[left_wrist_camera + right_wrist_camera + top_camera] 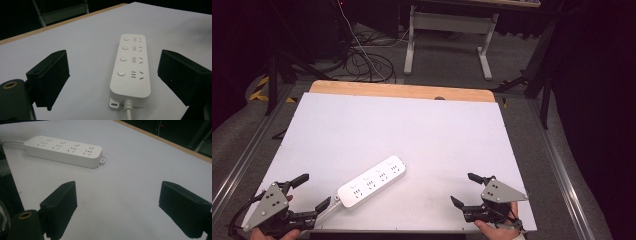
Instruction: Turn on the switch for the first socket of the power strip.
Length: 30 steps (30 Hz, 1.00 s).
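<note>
Left gripper view: power strip [130, 71] marking illegible.

Smooth white plastic power strip [372, 182], matt white table [412, 125]

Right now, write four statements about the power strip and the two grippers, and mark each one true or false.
1. The power strip lies flat on the white table. True.
2. The left gripper is clamped on the strip. False: its jaws stand open, apart from the strip.
3. The strip has four sockets, each with a round button. True.
4. The right gripper holds the strip's cable. False: it is open with nothing between its jaws, and the cable leaves the strip at the end near the left gripper.
</note>
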Tool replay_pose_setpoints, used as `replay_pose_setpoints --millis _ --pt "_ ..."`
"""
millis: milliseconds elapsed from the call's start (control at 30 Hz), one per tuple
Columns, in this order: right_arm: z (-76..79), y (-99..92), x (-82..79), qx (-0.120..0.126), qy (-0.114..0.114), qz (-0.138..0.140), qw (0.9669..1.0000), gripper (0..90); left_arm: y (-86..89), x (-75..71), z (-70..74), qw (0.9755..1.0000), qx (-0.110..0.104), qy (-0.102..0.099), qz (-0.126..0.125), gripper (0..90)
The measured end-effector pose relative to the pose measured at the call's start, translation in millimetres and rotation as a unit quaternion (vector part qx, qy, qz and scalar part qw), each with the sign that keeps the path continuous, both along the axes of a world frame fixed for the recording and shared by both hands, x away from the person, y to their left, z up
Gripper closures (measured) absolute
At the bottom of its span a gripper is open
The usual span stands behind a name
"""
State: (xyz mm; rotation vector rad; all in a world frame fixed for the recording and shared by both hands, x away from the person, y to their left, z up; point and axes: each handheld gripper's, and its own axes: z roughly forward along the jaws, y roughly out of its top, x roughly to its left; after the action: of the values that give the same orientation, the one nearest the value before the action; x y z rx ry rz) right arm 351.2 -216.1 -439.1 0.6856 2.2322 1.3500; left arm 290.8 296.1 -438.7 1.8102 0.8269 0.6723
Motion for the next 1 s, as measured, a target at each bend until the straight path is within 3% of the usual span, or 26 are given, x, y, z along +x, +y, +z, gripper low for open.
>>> replay_pose_setpoints --millis 567,1000 --pt "0.7 -1.5 -0.5 0.001 -0.004 -0.005 1.0 15.7 -0.8 -2.0 2.0 1.0 0.007 -0.003 -0.002 11.2" --pt "-0.7 -1.0 0.2 0.002 0.001 -0.004 1.0 15.7 -0.7 -0.2 8.3 0.9999 0.008 0.006 -0.002 12.5"
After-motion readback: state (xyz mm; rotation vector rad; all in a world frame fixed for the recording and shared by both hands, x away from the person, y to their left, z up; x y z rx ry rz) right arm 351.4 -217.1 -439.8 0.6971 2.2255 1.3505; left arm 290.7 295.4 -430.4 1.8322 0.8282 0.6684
